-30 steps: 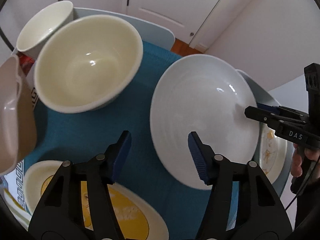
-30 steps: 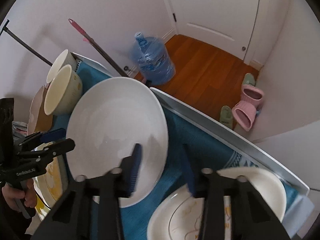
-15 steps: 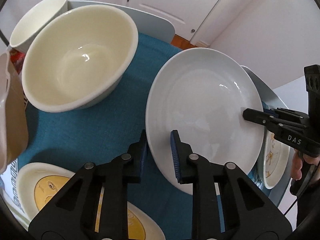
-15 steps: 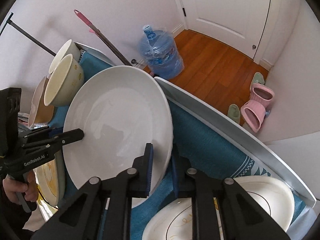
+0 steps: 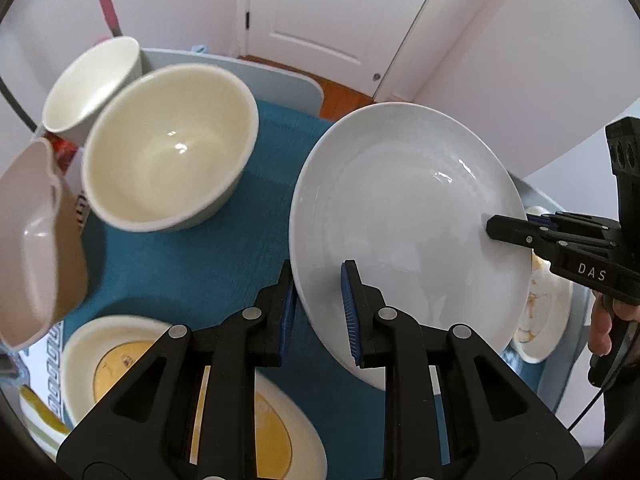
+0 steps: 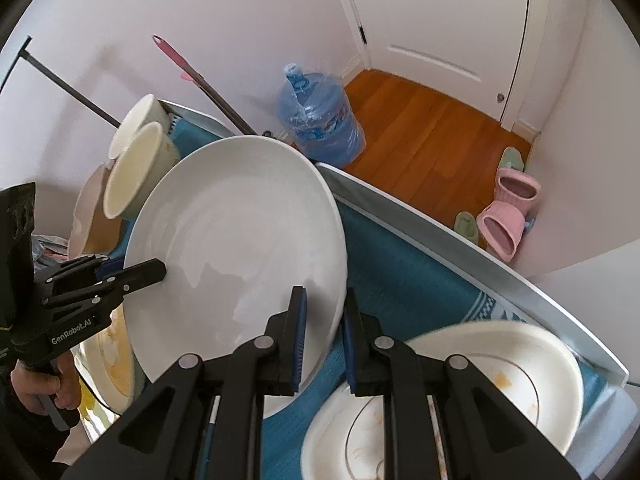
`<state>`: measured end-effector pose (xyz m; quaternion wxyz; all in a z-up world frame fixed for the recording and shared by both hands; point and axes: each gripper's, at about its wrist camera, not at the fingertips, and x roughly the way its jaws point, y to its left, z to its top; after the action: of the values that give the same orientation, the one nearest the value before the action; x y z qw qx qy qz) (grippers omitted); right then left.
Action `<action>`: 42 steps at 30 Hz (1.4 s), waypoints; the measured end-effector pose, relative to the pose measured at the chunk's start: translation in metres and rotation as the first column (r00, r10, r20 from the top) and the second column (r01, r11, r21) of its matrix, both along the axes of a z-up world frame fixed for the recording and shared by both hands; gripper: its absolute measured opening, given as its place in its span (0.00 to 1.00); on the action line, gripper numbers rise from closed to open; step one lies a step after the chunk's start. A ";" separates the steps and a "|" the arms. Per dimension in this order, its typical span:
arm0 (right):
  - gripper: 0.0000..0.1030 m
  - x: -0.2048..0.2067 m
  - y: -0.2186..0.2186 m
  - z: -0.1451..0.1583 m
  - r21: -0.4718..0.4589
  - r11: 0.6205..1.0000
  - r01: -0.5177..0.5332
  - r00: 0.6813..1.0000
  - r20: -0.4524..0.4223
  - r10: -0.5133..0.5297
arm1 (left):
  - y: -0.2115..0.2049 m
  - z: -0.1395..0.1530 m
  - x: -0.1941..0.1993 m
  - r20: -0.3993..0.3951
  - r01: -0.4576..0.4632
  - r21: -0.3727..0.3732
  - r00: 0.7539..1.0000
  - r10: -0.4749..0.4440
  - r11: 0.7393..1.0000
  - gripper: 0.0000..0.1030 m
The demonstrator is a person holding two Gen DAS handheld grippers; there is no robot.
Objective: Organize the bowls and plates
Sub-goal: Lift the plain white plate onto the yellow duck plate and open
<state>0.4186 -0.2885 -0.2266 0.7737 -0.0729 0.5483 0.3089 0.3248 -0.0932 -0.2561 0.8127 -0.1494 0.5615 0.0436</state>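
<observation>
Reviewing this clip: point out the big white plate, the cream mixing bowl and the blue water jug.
big white plate (image 5: 400, 208): left wrist view, centre of its well.
cream mixing bowl (image 5: 168, 152): left wrist view, inside bottom.
blue water jug (image 6: 320, 120): right wrist view, middle of its body.

Yellow-centred plate (image 5: 120, 360) partly behind left fingers (image 5: 288, 320); brown jug (image 5: 32, 240) cut off, blurred.
</observation>
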 end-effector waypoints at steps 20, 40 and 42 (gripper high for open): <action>0.15 -0.148 0.041 0.073 0.052 0.998 0.030 0.988 0.147 -0.037 | 0.078 0.087 -0.130 0.140 0.059 0.027 0.988 -0.062 0.998 0.19; 0.15 -0.229 0.112 -0.024 0.047 0.930 0.365 0.928 0.067 -0.367 | 0.134 -0.008 -0.157 0.007 0.352 0.013 0.936 -0.352 0.936 0.19; 0.15 -0.234 0.111 -0.029 0.045 0.921 0.386 0.919 0.069 -0.388 | 0.133 -0.015 -0.155 -0.004 0.377 0.026 0.926 -0.377 0.926 0.19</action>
<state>0.1850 -0.1777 -0.2552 0.8410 0.0371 0.5169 0.1553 0.1696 0.0397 -0.2715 0.8082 -0.0280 0.5785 -0.1061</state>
